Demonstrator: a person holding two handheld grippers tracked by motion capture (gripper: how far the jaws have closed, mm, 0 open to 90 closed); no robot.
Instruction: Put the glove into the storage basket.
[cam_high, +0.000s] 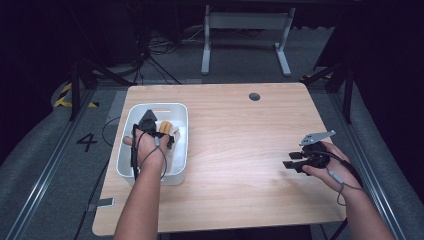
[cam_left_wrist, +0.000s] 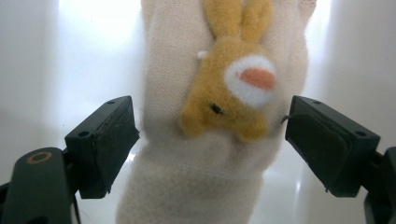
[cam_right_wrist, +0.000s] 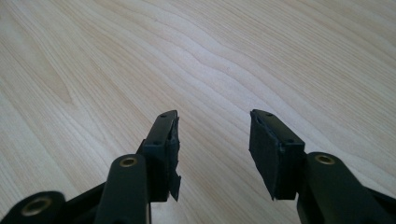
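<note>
A: High view first: where is the left gripper (cam_high: 161, 136)?

B: It sits inside the white bin (cam_high: 131, 112) at the left side of the wooden table (cam_high: 240, 165), pointing down into the bin. The left hand (cam_high: 149, 147) holds it from above, and a cable trails back over the forearm.

A: And the item under it?

B: A cream sock (cam_left_wrist: 205, 154) with an orange plush rabbit (cam_left_wrist: 233, 88) sewn to it lies on the bin floor. In the left gripper view the sock runs up the middle of the picture, between the two black jaws.

A: Jaw condition, left side?

B: Spread wide. The left pad sits just at the sock's edge and the right pad stands off from it with a gap, so no pressure is applied; the sock is not held.

A: Right gripper (cam_high: 295, 163)?

B: In the high view it is held low over the right part of the table, near the edge, well apart from the bin, with its grey plate on top. The right hand (cam_high: 327, 165) grips its body.

A: Jaw condition, right side?

B: The right gripper view shows both jaws parted, with bare wood grain visible through the gap. Nothing lies between the pads.
</note>
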